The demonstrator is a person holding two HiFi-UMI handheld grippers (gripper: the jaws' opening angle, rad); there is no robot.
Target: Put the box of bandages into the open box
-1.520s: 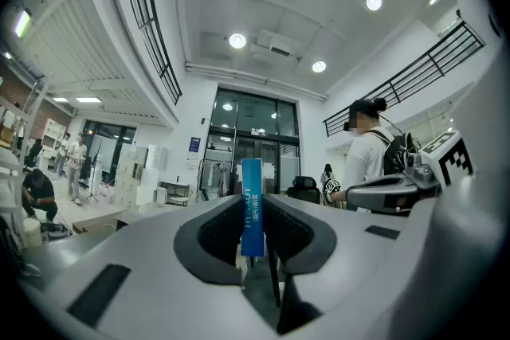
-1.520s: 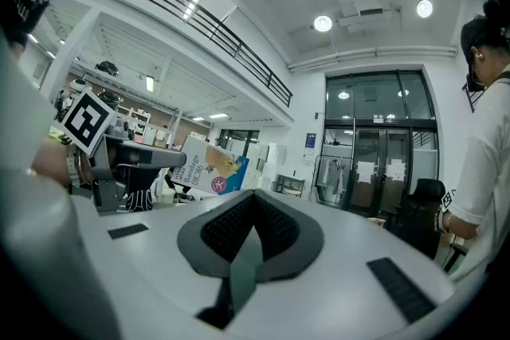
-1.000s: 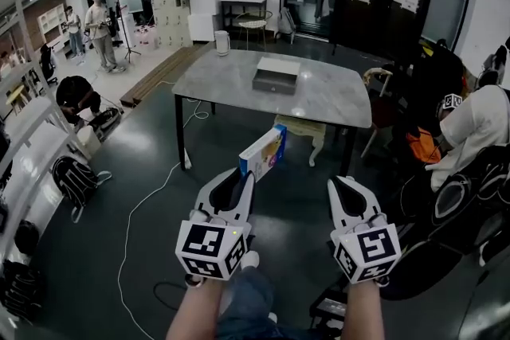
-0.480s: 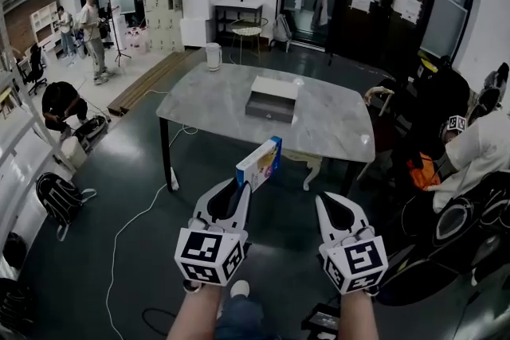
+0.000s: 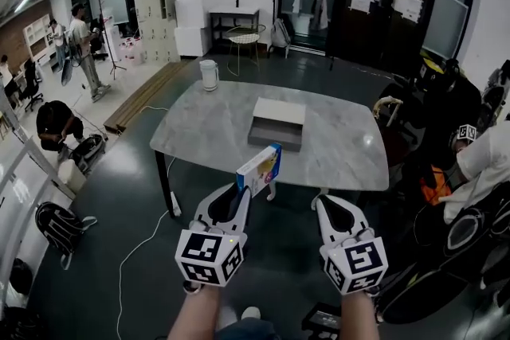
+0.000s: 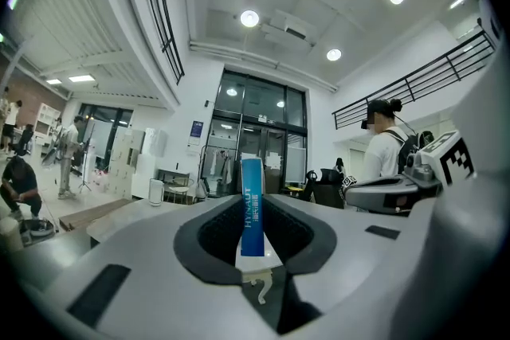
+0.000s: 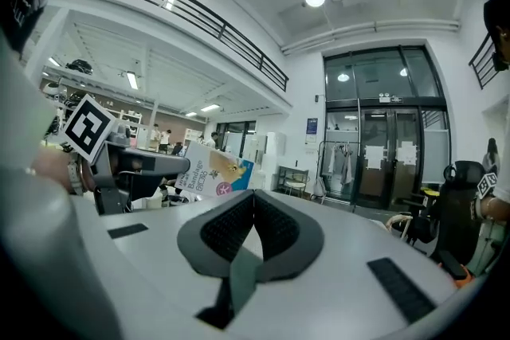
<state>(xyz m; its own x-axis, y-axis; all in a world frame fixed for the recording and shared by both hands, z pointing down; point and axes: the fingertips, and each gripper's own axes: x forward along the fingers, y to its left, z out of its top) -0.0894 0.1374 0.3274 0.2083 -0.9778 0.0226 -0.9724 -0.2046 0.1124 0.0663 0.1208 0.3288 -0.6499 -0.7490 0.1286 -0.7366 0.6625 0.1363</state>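
The bandage box (image 5: 260,169), white and blue, stands on edge between the pads of my left gripper (image 5: 241,199), which is shut on it. In the left gripper view its blue edge (image 6: 252,207) rises upright between the two jaws. The open box (image 5: 276,123), grey with its pale lid folded back, sits in the middle of the grey table (image 5: 199,131), well ahead of both grippers. My right gripper (image 5: 327,207) hangs beside the left one, shut and empty. From the right gripper view the jaws (image 7: 253,193) meet, and the bandage box (image 7: 209,171) shows to their left.
A white kettle (image 5: 209,75) stands at the table's far left corner. A white cable (image 5: 139,239) runs over the dark floor on the left, near a backpack (image 5: 60,225). Seated people and black chairs (image 5: 470,195) crowd the right side. A person crouches at the left (image 5: 56,122).
The table and open box have come nearer and lower in the head view. Both grippers keep the same pose, the left still holding the bandage box.
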